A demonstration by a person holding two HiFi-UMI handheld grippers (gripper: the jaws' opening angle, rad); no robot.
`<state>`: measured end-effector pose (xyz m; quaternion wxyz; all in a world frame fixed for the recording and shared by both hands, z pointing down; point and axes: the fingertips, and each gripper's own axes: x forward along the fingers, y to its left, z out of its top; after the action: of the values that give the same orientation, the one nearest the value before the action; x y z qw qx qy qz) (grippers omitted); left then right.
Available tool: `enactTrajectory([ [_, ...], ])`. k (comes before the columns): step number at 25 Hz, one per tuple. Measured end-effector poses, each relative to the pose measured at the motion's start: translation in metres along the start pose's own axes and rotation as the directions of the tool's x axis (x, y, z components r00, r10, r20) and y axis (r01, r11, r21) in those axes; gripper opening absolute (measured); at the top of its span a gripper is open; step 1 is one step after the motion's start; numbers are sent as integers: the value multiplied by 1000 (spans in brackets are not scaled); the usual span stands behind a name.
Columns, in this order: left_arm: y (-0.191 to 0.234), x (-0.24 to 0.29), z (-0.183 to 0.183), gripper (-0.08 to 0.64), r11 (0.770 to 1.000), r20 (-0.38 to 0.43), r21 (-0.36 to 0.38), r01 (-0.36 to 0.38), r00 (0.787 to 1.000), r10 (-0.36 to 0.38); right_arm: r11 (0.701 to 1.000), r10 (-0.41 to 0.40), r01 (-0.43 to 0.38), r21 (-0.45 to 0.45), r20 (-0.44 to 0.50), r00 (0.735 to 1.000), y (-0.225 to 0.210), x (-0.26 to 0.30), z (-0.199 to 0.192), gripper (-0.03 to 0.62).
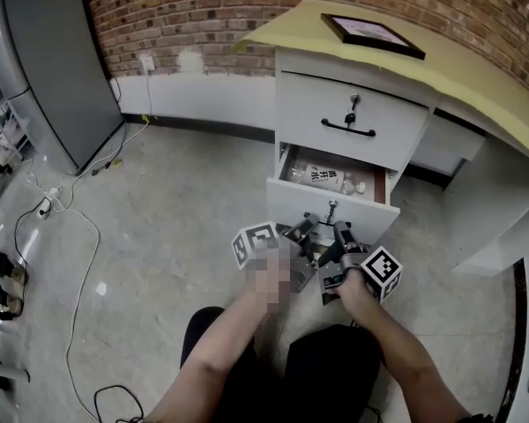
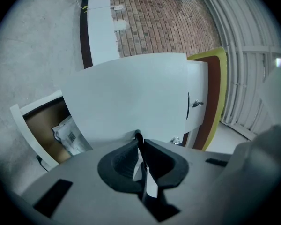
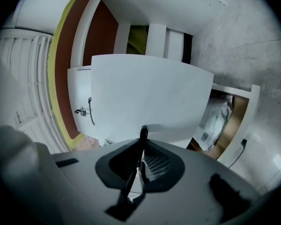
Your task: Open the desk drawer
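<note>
While the middle drawer (image 1: 286,203) of the desk (image 1: 476,73) stands partly out, with a white packet (image 1: 326,179) lying inside, I see both grippers at its front. My left gripper (image 2: 139,142) and my right gripper (image 3: 143,136) are each closed narrow on its thin black handle (image 3: 143,130).

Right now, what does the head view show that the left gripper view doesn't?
Only the head view: the framed picture on the desk, floor cables, the right claw. Only the left gripper view: a close-up of the left claw pinching the thin drawer handle. Both: the open drawer with a packet inside, and the brick wall.
</note>
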<state>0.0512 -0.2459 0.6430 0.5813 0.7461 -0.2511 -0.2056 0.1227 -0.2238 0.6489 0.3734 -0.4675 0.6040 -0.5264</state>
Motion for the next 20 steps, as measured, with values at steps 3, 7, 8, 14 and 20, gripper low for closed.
enactTrajectory([
  [3, 3, -4, -4, 46, 1000, -14, 23, -15, 1000, 15, 1000, -9, 9, -4, -7, 1000, -4, -4, -4, 34],
  [7, 11, -9, -10, 53, 997, -20, 57, -45, 999, 46, 1000, -20, 20, -20, -4, 1000, -12, -10, -9, 37],
  [8, 13, -11, -11, 55, 997, -22, 57, -48, 999, 49, 1000, -21, 21, -18, -2, 1000, -14, -11, -10, 37],
  [14, 15, -15, -17, 58, 991, -35, 124, -47, 998, 52, 999, -25, 24, -43, -7, 1000, -19, -14, -13, 40],
  [20, 14, -16, -21, 77, 967, -58, 249, -54, 996, 70, 998, -19, 19, -63, 1, 1000, -19, -16, -12, 44],
])
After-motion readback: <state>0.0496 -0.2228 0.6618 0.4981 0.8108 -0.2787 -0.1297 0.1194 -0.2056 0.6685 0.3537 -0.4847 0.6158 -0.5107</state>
